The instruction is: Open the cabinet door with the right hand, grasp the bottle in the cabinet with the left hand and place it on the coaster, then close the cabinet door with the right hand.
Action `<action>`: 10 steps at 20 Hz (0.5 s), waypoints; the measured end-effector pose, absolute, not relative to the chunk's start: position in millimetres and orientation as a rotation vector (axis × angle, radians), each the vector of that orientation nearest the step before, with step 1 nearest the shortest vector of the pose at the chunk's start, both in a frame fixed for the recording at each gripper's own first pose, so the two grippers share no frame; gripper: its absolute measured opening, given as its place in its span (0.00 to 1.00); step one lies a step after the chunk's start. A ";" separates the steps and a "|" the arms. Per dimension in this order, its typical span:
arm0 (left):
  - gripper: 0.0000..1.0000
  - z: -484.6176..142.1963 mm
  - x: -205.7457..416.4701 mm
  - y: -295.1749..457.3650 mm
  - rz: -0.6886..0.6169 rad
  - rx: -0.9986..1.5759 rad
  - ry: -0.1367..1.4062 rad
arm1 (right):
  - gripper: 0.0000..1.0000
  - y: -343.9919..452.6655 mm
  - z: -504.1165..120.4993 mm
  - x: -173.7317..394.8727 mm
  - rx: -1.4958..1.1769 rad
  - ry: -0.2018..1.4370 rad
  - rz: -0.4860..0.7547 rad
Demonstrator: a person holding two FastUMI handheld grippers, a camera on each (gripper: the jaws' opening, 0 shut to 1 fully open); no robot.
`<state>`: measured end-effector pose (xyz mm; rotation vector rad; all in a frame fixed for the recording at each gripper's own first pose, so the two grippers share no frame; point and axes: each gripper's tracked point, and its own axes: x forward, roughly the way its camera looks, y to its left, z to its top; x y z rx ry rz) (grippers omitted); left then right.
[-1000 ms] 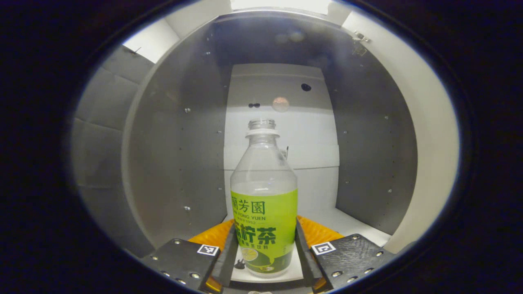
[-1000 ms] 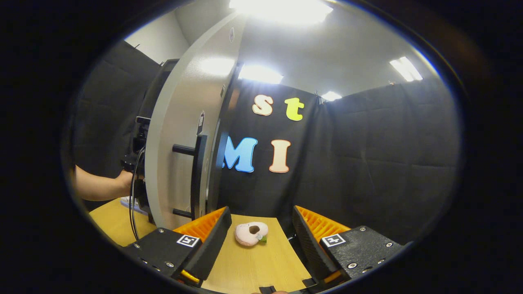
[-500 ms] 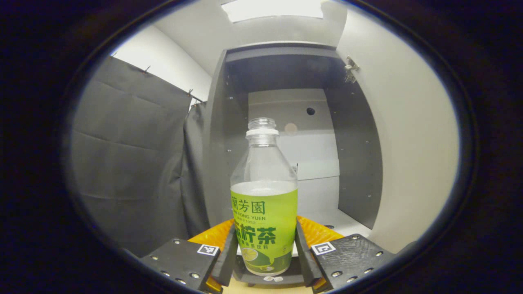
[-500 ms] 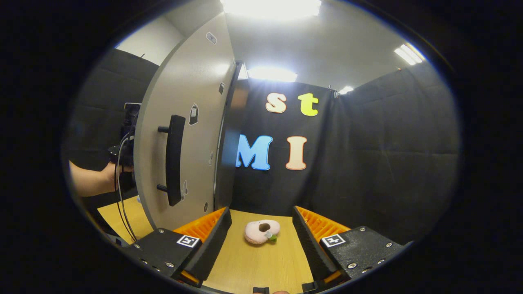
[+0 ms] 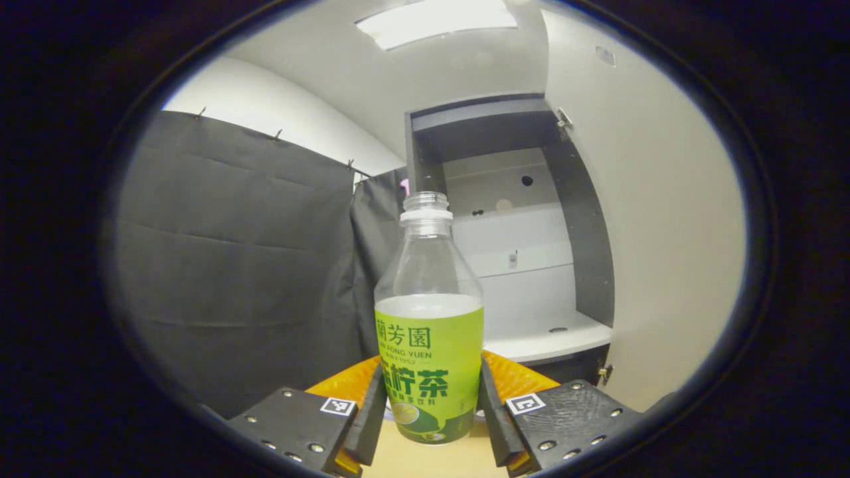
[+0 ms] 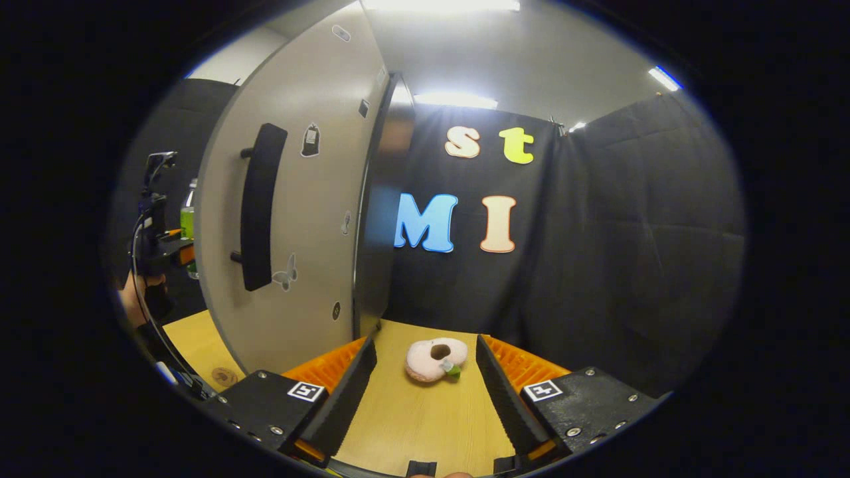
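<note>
So my left gripper (image 5: 430,425) has its two fingers pressed on either side of the bottle (image 5: 429,345), low down on the label, holding it upright and off the surface. My right gripper (image 6: 422,392) is spread wide with nothing in it, hanging over the table (image 6: 412,425), with a small pink plush thing (image 6: 435,358) lying just past its tips.

Handling-wise I'd guess the bottle is light: thin clear plastic, no cap, and I can't tell whether there's any liquid in it. It will squash if I squeeze hard, and the film label looks slick, so the straight lower body is the place to hold.

Further out, the bottle is clear of the cabinet (image 5: 524,265), which sits behind it to the right, door (image 6: 299,219) swung open. A round coaster-looking disc (image 6: 224,376) lies near the door's foot.
</note>
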<state>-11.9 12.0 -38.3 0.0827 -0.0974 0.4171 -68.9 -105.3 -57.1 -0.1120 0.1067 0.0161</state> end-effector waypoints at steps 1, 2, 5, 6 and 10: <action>0.73 -46.3 -19.6 12.8 0.427 0.088 -0.098 | 0.93 -107.5 -57.2 -65.1 -0.099 0.101 -0.005; 0.73 -57.2 -29.3 15.5 0.444 0.095 -0.085 | 0.93 -109.7 -61.0 -61.7 -0.093 0.099 -0.023; 0.73 -94.4 -49.9 24.8 0.484 0.096 -0.058 | 0.93 -116.7 -69.9 -50.8 -0.144 0.111 -0.064; 0.66 -111.1 -58.0 25.8 0.491 0.087 -0.060 | 0.93 -116.1 -74.0 -47.7 -0.158 0.110 -0.072; 0.67 -189.1 -90.7 35.1 0.558 0.104 -0.055 | 0.93 -94.6 -101.7 -48.0 -0.226 0.130 -0.032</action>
